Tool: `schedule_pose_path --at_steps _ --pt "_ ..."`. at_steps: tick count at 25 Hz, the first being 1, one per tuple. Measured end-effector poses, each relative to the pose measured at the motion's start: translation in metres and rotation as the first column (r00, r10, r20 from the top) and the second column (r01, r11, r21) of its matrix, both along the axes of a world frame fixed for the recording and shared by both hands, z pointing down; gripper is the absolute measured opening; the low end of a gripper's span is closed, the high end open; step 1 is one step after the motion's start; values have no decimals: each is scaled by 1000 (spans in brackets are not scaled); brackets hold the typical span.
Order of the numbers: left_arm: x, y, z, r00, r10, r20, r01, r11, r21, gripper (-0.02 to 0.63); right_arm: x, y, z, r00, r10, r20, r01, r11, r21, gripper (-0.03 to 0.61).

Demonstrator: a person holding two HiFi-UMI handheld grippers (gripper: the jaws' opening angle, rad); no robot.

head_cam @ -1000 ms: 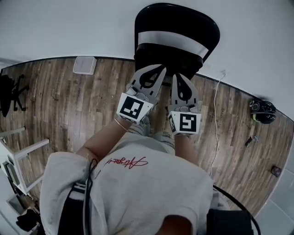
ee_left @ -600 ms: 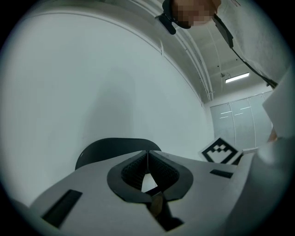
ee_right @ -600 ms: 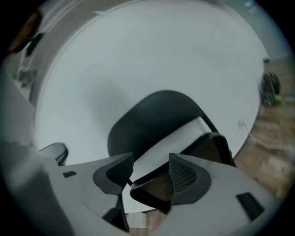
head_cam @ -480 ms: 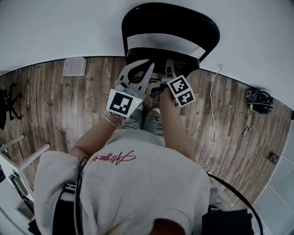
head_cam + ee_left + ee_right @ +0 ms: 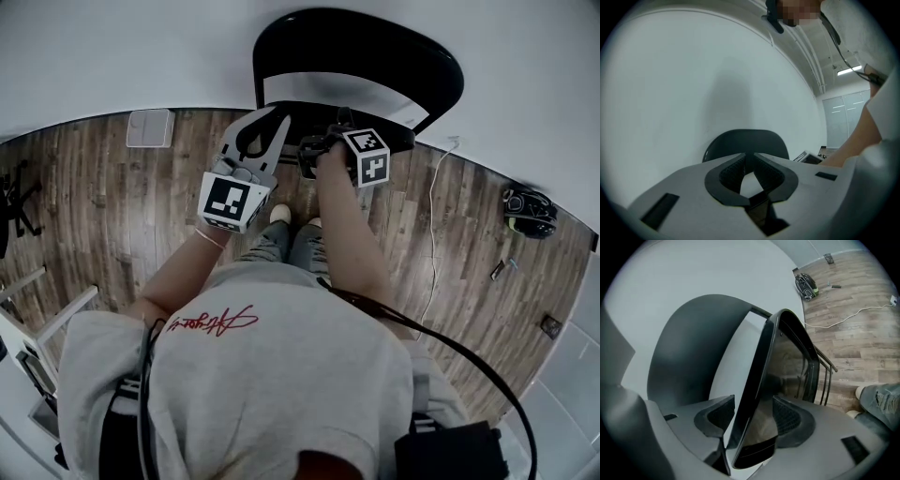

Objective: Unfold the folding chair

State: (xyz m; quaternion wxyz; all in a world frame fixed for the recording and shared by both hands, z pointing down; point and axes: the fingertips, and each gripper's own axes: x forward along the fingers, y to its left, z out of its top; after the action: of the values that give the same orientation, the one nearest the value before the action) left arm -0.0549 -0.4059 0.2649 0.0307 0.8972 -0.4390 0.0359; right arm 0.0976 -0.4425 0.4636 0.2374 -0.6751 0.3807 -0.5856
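While the folding chair stands folded just ahead of both tools, none of the unfolding looks done yet. The right tool, whose jaws have just been opening wide, straddles the seat edge without pinching it. The left tool is pressed together and empty, short of the backrest.

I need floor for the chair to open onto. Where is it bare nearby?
The floor is bare left of the chair, between the white box and the white frame. A narrower strip runs between the chair and the cable. Directly in front is crowded: the person's feet stand there.
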Motion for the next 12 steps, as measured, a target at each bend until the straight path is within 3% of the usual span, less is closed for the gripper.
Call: schedule_pose_path --at_steps 3,6,10,12 --pt "-24 -33 45 994 -101 48 106 987 -121 138 2 -8 10 1000 -28 3 28 999 -19 238" --pt "-50 -62 102 981 -170 99 191 940 -282 215 -3 -17 10 996 -92 12 92 996 18 236" --pt "-67 -90 171 962 -198 189 263 860 -437 245 -3 -23 12 990 -140 3 140 990 33 236" --pt "-70 -104 183 959 -201 200 272 852 -448 245 -4 -25 11 990 -142 -3 142 989 40 236"
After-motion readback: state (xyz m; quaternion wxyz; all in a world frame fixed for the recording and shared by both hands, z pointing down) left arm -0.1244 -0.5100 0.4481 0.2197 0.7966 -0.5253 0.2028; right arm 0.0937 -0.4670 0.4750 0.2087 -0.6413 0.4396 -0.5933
